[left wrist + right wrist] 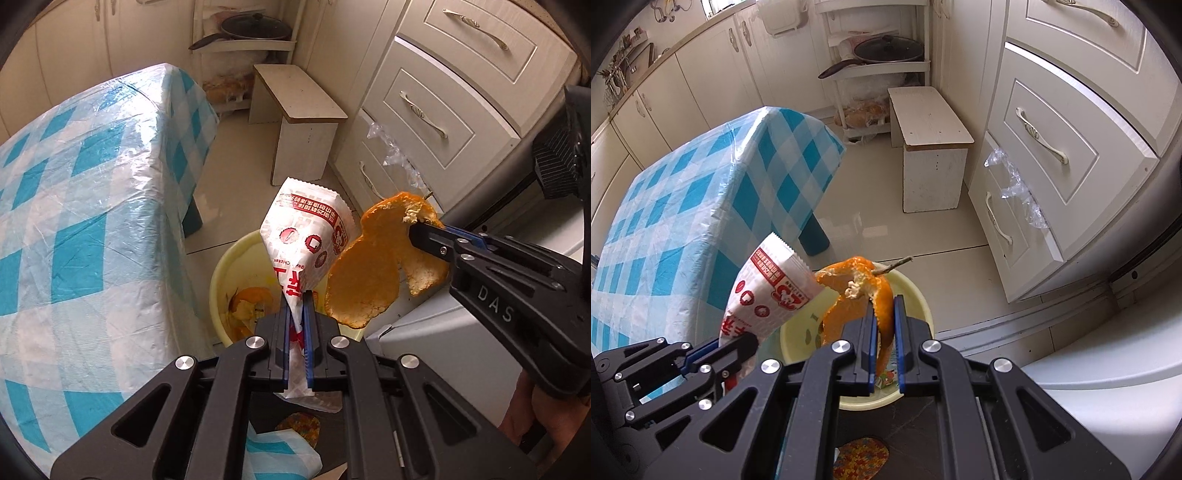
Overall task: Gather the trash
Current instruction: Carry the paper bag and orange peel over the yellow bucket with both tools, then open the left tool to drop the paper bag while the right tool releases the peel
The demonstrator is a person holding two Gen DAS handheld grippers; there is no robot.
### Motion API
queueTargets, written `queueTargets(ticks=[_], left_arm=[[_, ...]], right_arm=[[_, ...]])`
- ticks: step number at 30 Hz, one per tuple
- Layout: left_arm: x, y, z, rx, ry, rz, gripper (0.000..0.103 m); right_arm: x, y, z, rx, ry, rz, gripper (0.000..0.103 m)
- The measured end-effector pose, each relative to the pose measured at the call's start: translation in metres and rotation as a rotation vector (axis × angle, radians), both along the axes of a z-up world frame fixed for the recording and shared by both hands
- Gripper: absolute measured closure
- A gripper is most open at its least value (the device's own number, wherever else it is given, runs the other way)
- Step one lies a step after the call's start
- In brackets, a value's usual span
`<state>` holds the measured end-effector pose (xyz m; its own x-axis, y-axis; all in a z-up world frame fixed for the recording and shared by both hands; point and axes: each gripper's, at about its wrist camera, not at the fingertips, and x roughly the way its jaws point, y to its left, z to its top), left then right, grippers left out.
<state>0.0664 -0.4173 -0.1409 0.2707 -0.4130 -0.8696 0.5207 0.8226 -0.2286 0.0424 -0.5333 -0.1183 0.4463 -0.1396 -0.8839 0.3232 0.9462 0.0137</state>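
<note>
We hold two pieces of trash over the yellow basin [221,273]. The left gripper [297,295] has its fingers [282,314] pinched on a white and red snack wrapper [306,236], gripping it at its crumpled lower end, so the wrapper stands up and away beyond the fingertips with its serrated edge farthest from us. A short tail of the wrapper pokes out behind the fingers.

The right gripper [885,302] has its fingers [870,321] pinched on an orange peel [857,288]. The peel rises past the fingertips and curls over, its stem pointing away, and a strip of it hangs down between the fingers. In the left wrist view the peel hangs as broad lobes from those fingertips, just beside the wrapper.

The basin sits on the floor beneath both pairs of fingers; the wrapper and the peel are above it, not in it. More orange peel scraps [247,302] already lie inside, just beyond the left fingertips.

To the left of the fingers stands the counter with its blue checked cloth [701,206]. Ahead of the fingers is a small white stool [931,147], and to the right a white drawer cabinet [1052,155] with a bit of clear plastic [1015,184] caught on it.
</note>
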Motion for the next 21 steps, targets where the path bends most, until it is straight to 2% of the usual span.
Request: queueTargets(ticks=[6, 7, 9, 12, 21], left_arm=[[0.005, -0.009, -0.012, 0.024, 0.029, 0.013, 0.096], [0.005, -0.010, -0.014, 0.031, 0.035, 0.016, 0.093], [0.006, -0.011, -0.017, 0.038, 0.043, 0.021, 0.078], [0.005, -0.012, -0.017, 0.046, 0.036, 0.024, 0.065], [0.003, -0.008, -0.013, 0.068, 0.018, 0.020, 0.051]], right_arm=[[-0.002, -0.006, -0.004, 0.000, 0.010, -0.005, 0.094], [-0.002, -0.006, -0.004, 0.001, 0.012, -0.006, 0.094], [-0.002, -0.007, -0.005, 0.001, 0.013, -0.006, 0.094], [-0.002, -0.008, -0.005, 0.002, 0.013, -0.002, 0.094], [0.000, -0.004, -0.006, -0.005, 0.023, 0.005, 0.094]])
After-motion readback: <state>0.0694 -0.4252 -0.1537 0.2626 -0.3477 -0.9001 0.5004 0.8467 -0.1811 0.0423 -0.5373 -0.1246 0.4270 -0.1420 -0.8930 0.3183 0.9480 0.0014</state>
